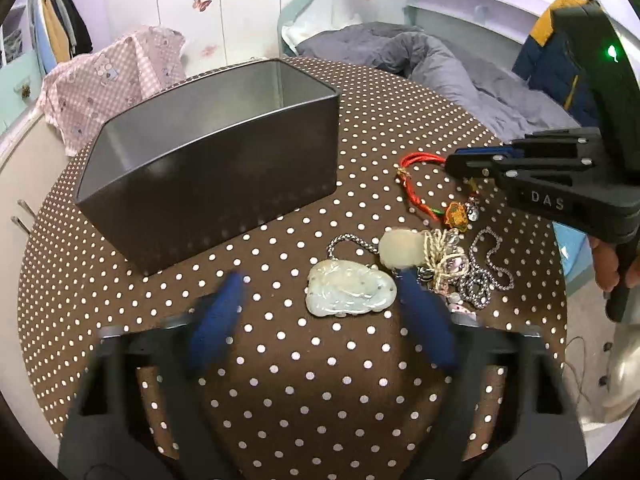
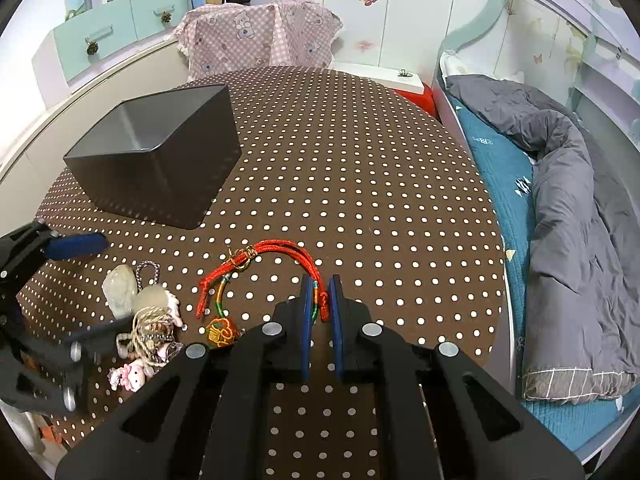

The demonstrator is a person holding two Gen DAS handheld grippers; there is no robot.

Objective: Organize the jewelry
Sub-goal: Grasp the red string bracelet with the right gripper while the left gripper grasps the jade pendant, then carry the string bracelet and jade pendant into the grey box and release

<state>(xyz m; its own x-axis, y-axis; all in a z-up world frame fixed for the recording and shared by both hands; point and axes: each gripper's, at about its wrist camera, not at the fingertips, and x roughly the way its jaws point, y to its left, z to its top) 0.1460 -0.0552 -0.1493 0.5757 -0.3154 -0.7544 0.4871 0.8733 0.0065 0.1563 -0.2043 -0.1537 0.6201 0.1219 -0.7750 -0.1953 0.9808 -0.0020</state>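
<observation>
A dark metal box stands open on the polka-dot table; it also shows in the right wrist view. A pale jade pendant lies between the blue fingers of my open left gripper. A second pale stone, a beige cord and silver chains lie tangled just right of it. My right gripper is shut on the red cord bracelet, which rests on the table with its orange charm. The right gripper also shows in the left wrist view.
The brown polka-dot tablecloth covers a round table. A bed with a grey duvet lies to the right. A pink-covered chair and drawers stand behind the table. A small pink doll charm lies by the tangle.
</observation>
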